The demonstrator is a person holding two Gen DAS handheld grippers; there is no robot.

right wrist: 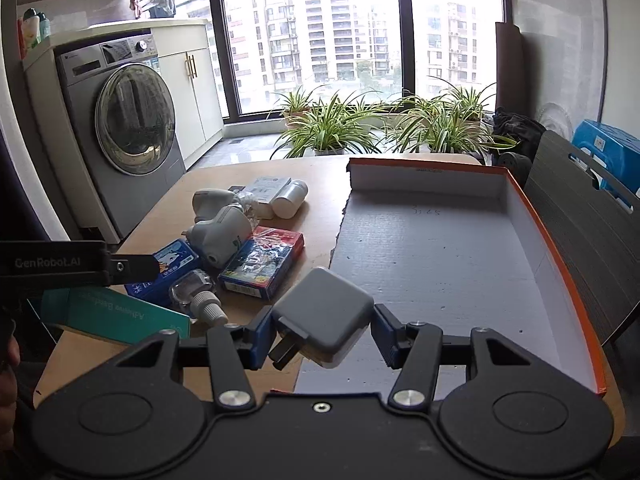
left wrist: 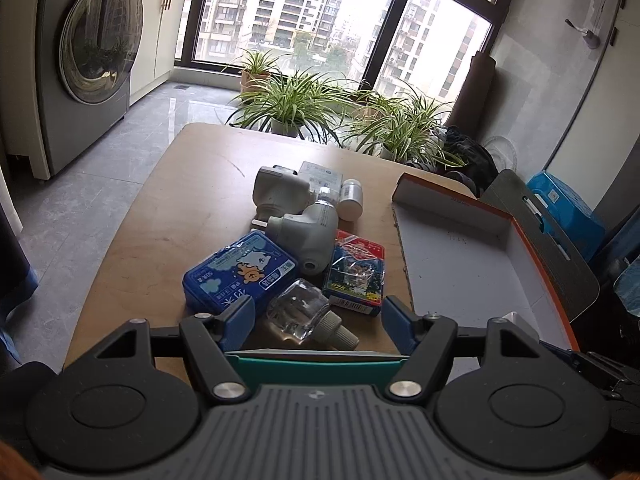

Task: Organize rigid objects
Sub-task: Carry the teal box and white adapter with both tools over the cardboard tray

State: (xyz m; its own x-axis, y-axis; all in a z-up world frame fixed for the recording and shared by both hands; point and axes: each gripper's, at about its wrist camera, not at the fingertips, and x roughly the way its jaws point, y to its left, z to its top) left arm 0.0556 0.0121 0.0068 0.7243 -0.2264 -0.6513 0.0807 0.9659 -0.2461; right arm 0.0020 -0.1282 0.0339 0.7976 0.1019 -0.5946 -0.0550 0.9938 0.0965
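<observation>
My right gripper is shut on a grey plug adapter and holds it tilted above the near left edge of an orange-rimmed cardboard tray. My left gripper is shut on a teal bandage box, also seen as the teal box at the left of the right wrist view. Just beyond it lie a clear glass bottle, a blue cartoon tin, a red and blue card pack, two pale plug-in devices, a white bottle and a white box.
The wooden table has the tray on its right half. A dark chair back stands right of the tray. Potted plants line the window beyond the table. A washing machine stands at the left.
</observation>
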